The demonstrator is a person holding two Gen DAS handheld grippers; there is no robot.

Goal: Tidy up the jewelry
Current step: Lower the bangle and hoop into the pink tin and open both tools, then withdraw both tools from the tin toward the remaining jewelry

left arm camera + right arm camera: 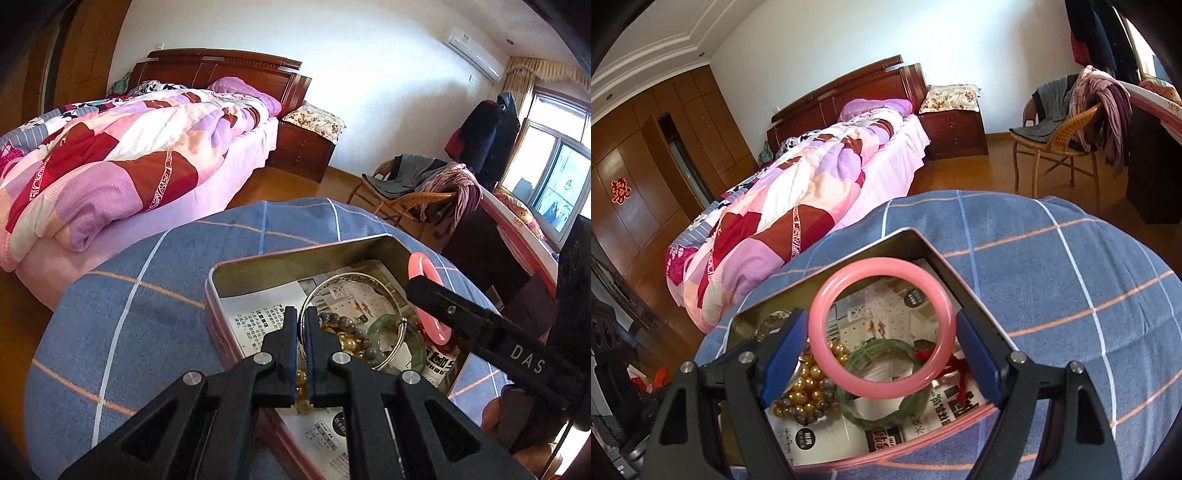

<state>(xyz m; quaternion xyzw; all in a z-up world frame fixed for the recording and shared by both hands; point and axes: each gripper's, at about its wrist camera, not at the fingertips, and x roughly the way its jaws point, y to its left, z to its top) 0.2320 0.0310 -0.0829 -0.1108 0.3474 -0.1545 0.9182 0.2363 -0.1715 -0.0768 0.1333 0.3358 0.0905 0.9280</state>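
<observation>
A metal tin (258,266) lined with printed paper sits on a blue checked cloth. It holds a silver bangle (351,277), a green jade bangle (413,332), a bead bracelet (347,332) and a red cord (960,369). My left gripper (303,314) is shut on a strand of amber beads (302,376) over the tin. My right gripper (882,325) holds a pink bangle (882,328) between its blue pads, above the tin (905,236). The pink bangle also shows in the left wrist view (424,266). The green bangle (882,410) and gold beads (809,384) lie below it.
The blue checked cloth (129,314) covers a round surface. A bed with a patchwork quilt (110,155) stands behind on the left. A wicker chair with clothes (1067,133) and a dark desk (1152,147) stand to the right, a nightstand (306,144) by the wall.
</observation>
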